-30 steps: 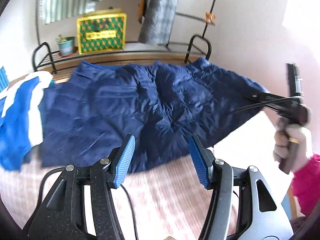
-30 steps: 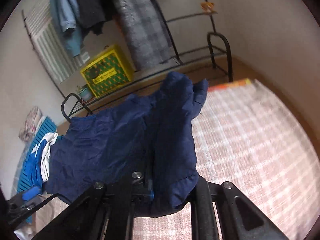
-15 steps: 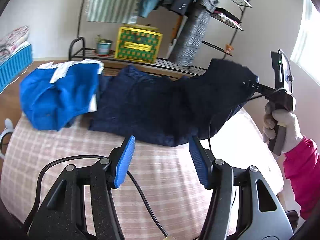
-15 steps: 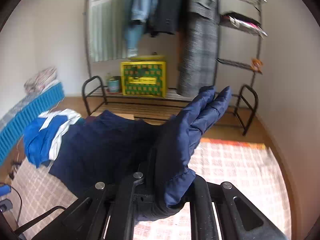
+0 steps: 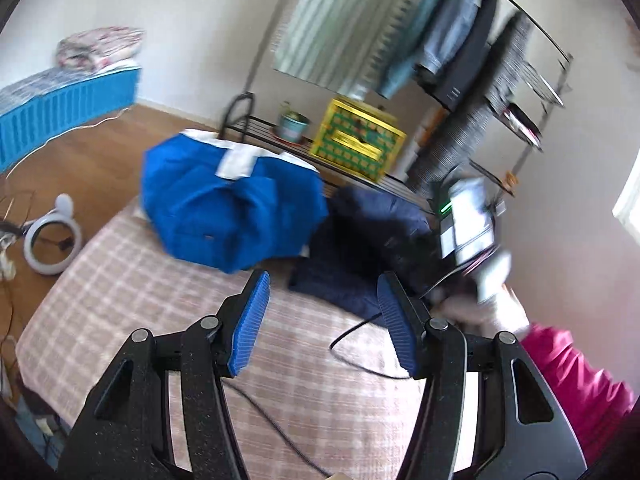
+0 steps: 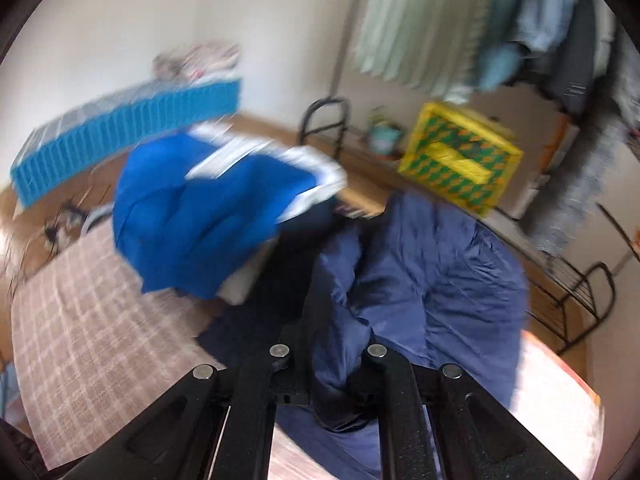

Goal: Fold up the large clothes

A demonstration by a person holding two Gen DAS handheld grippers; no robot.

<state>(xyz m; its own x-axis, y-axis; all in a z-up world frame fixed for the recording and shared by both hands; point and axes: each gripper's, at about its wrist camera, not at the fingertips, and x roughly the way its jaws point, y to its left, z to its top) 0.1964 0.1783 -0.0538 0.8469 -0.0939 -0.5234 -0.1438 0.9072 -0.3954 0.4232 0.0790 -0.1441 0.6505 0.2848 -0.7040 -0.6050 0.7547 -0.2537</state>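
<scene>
A dark navy padded jacket lies bunched on the bed's pink check cover. My right gripper is shut on a fold of it, and cloth hides the fingertips. In the left wrist view the navy jacket lies just beyond my left gripper, which is open with nothing between its blue pads. The right gripper's body shows there as a blur, held by a gloved hand with a pink sleeve. A bright blue and white garment lies heaped left of the jacket.
A clothes rack with hanging garments stands behind the bed, with a yellow-green box and a potted plant on its low shelf. A blue slatted crate and a white ring-shaped device are at the left. A black cable trails across the bed.
The right gripper has swept left with the jacket's edge, drawing the spread jacket over itself into a bunch beside the blue garment. Both views have swung and rolled. The left gripper stays open.
</scene>
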